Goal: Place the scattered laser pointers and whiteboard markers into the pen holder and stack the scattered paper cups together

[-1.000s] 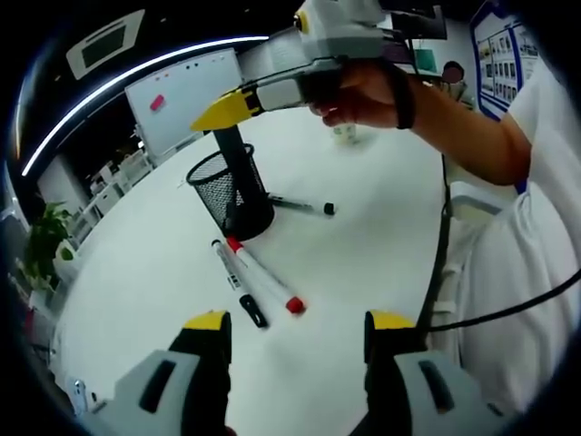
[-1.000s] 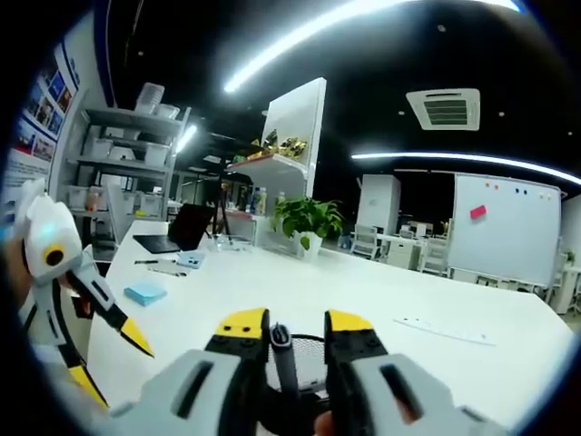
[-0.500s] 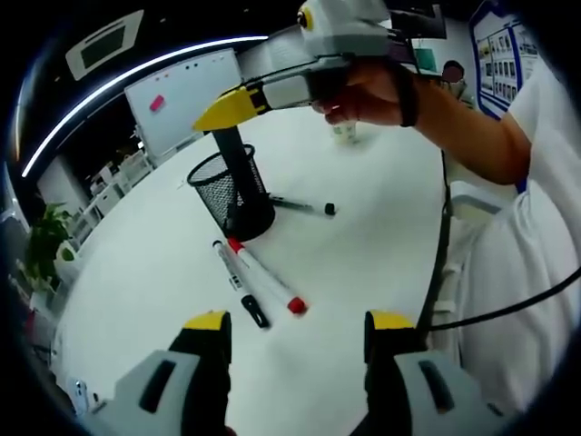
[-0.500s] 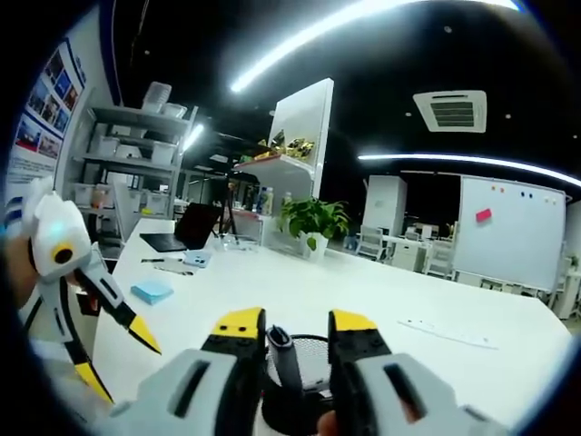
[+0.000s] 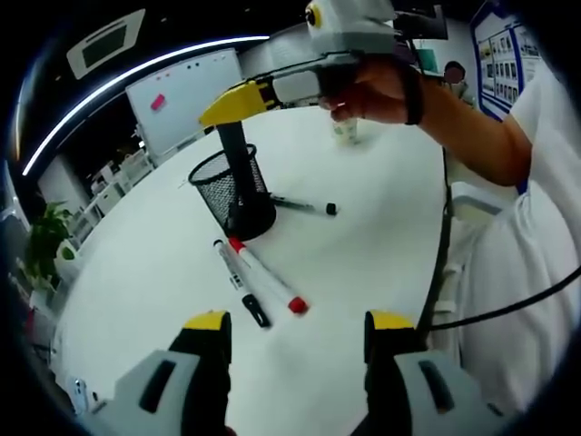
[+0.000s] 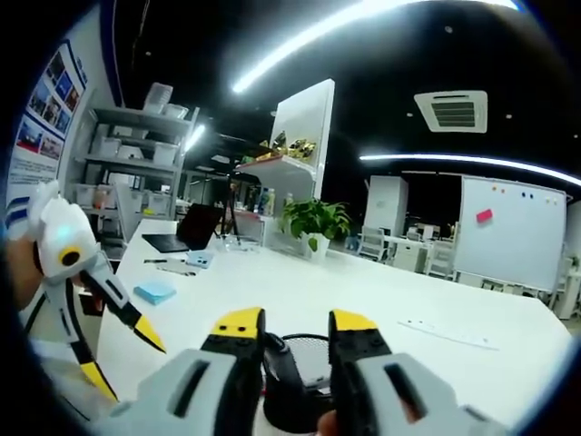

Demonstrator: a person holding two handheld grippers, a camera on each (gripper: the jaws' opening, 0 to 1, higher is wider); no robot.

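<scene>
A black mesh pen holder (image 5: 227, 195) stands on the white table (image 5: 363, 227), with a tall black marker (image 5: 234, 159) upright inside it. My right gripper (image 5: 229, 105) hovers at the marker's top. In the right gripper view its jaws (image 6: 298, 323) sit narrowly apart around the marker (image 6: 280, 377), above the holder's rim (image 6: 316, 349). A red-capped whiteboard marker (image 5: 268, 277) and a slim pen with a black end (image 5: 240, 286) lie side by side on the table before my left gripper (image 5: 300, 322), which is open and holds nothing. Another black pen (image 5: 300, 206) lies beside the holder.
A paper cup (image 5: 345, 134) stands far back, partly behind the person's hand (image 5: 372, 91). A black cable (image 5: 443, 263) hangs along the table's right edge. My left gripper (image 6: 121, 359) shows at the left. A blue pad (image 6: 152, 291) and laptop (image 6: 177, 238) lie beyond it.
My right gripper has risen slightly while the black marker stayed in the holder, so the marker sits lower between the jaws. The left gripper has not moved.
</scene>
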